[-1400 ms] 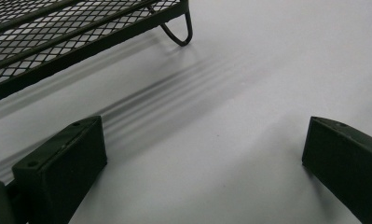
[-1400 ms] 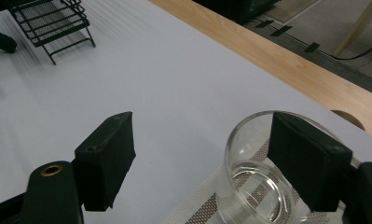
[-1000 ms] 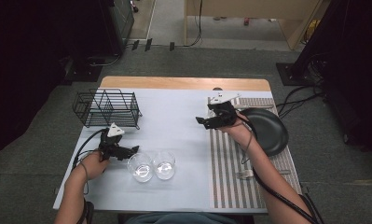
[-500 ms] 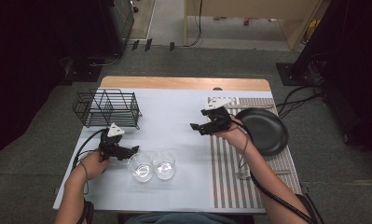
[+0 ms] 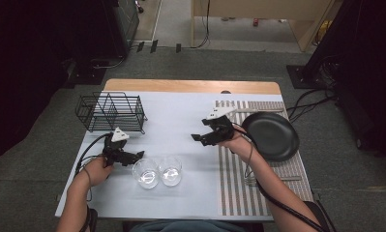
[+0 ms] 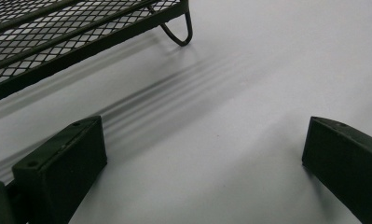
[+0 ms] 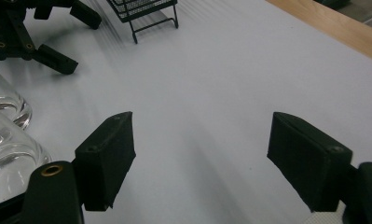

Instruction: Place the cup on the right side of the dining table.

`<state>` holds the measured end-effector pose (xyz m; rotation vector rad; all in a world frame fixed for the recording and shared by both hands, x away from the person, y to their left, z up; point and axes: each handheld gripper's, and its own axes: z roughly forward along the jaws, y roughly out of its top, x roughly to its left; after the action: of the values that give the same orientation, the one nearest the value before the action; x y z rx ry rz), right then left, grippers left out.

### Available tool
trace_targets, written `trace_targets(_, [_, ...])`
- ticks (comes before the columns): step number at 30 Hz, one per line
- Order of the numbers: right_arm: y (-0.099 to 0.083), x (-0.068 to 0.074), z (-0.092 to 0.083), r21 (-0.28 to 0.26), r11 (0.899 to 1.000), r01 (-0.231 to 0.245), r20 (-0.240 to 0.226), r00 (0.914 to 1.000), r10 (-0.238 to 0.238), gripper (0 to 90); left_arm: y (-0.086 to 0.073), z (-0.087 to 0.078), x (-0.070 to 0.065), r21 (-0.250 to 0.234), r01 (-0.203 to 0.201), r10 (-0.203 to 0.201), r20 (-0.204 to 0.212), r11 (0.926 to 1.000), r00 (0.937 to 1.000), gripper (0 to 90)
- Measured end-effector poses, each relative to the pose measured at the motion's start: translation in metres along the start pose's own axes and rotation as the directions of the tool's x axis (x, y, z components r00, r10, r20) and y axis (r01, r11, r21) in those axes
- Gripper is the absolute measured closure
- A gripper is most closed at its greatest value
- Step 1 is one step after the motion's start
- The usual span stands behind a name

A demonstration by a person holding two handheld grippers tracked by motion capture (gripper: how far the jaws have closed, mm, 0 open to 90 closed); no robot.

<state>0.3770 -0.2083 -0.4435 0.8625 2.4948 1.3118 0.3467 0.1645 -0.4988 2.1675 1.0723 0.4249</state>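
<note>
Clear glass tumblers, two of them, stand side by side and touching near the front middle of my worktop: the left clear glass tumbler (image 5: 145, 172) and the right clear glass tumbler (image 5: 170, 169). Both are upright and sit on the pale blue-white sheet (image 5: 176, 121) that covers most of the worktop.

My left tool (image 5: 136, 155) rests low just to the left of the left tumbler, its tips very near the rim but apart from it as far as I can tell. In the left gripper view its jaws stand wide apart with nothing between them but bare sheet.

My right tool (image 5: 196, 138) hangs over the sheet beyond and to the right of the tumblers, pointing left. Its jaws are also spread wide and hold nothing; in the right gripper view the tumblers sit at the left edge, and the left tool lies farther off.

Behind the left tool stands a black wire mesh rack (image 5: 111, 112). On the right side lies a grey-and-white striped mat (image 5: 239, 169), with a round black plate (image 5: 273, 135) on its far part, just beside my right hand (image 5: 236, 142).
</note>
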Motion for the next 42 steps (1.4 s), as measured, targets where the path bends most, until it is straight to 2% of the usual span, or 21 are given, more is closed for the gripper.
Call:
trace_targets(21, [-0.014,0.021,0.027,0.054,0.998,0.036,-0.060,0.9976,-0.033,22.4,0.000,0.000,0.000,0.001,0.000,0.000,0.000,1.0000,1.0000,0.0])
trace_targets(42, [-0.032,0.030,0.052,0.105,0.990,0.093,-0.090,0.9924,-0.084,22.4,0.000,0.000,0.000,0.001,-0.001,0.001,0.000,1.0000,1.0000,0.0])
